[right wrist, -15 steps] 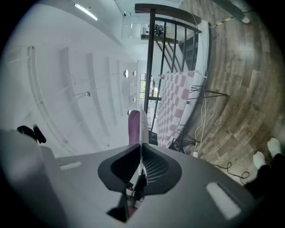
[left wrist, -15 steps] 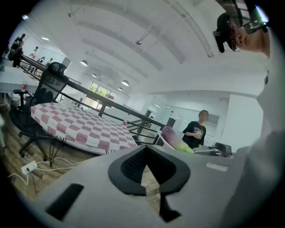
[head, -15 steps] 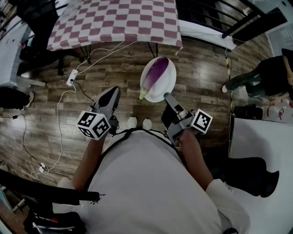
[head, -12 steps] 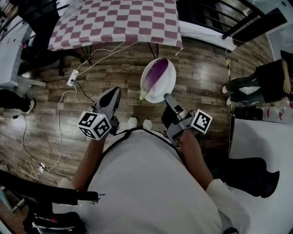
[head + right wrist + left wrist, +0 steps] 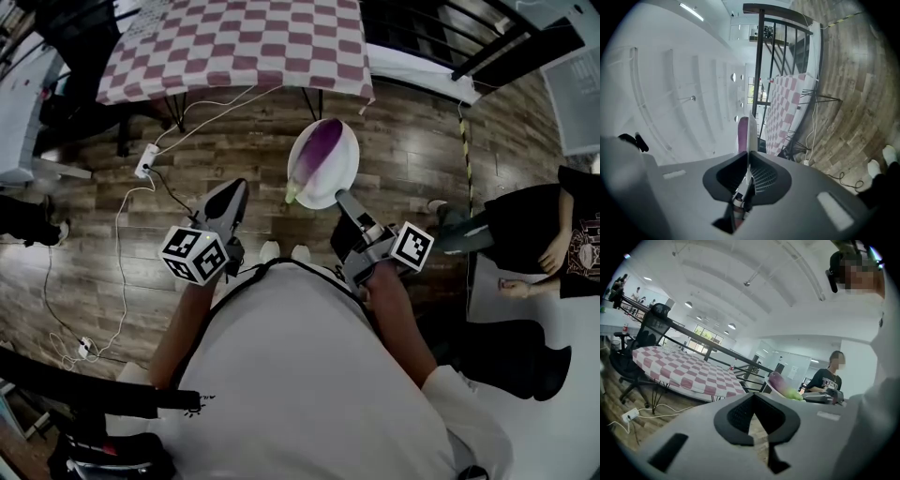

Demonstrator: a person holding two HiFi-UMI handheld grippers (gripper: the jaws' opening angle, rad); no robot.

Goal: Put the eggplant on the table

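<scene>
A purple eggplant [image 5: 320, 148] with a green stem end lies on a white plate [image 5: 343, 178], held in the air over the wooden floor. My right gripper [image 5: 345, 199] is shut on the plate's near rim. In the right gripper view the plate [image 5: 752, 133] shows edge-on between the jaws, with the eggplant [image 5: 742, 133] beside it. My left gripper [image 5: 229, 190] hangs to the plate's left, shut and holding nothing; from it the eggplant [image 5: 781, 383] shows ahead to the right. The table [image 5: 234, 42], under a red and white checked cloth, stands beyond the plate.
A power strip [image 5: 146, 159] and white cables lie on the floor at the left. A person in dark clothes [image 5: 539, 225] is at the right, by a white surface [image 5: 534, 319]. A black railing [image 5: 441, 37] runs behind the table. An office chair [image 5: 647, 333] stands by the table.
The person in dark clothes at the right has moved down the picture and nearer to me. Both grippers and the plate with the eggplant have kept still.
</scene>
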